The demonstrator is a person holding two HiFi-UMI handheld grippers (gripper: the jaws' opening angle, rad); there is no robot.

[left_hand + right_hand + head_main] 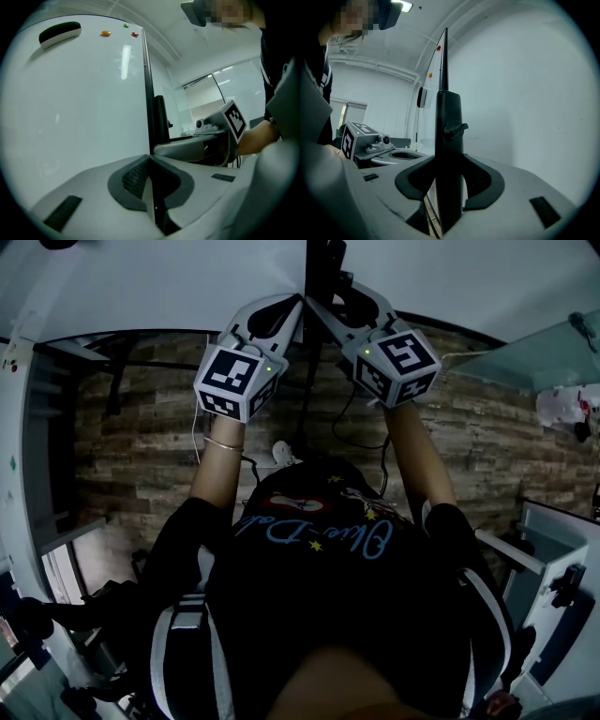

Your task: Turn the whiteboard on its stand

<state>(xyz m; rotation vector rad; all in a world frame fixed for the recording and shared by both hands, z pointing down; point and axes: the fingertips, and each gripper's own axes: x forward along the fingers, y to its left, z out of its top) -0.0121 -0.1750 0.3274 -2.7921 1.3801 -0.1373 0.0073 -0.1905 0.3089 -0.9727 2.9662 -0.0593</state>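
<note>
The whiteboard (79, 103) fills the left of the left gripper view, with a black eraser (60, 33) and small magnets (106, 33) near its top. My left gripper (150, 173) is shut on the board's thin side edge (146, 93). In the right gripper view my right gripper (449, 183) is shut on the stand's black upright (449, 126), just below a small knob (457, 127). The head view shows both grippers raised side by side, left (292, 315) and right (323, 315), tips almost touching at the black upright (323, 263).
Wood-pattern floor (131, 456) lies below my arms, with cables (281, 454) near the stand's foot. A glass shelf (534, 362) and a white cabinet (562, 559) stand at the right. A white panel (14, 427) with small magnets runs down the left edge.
</note>
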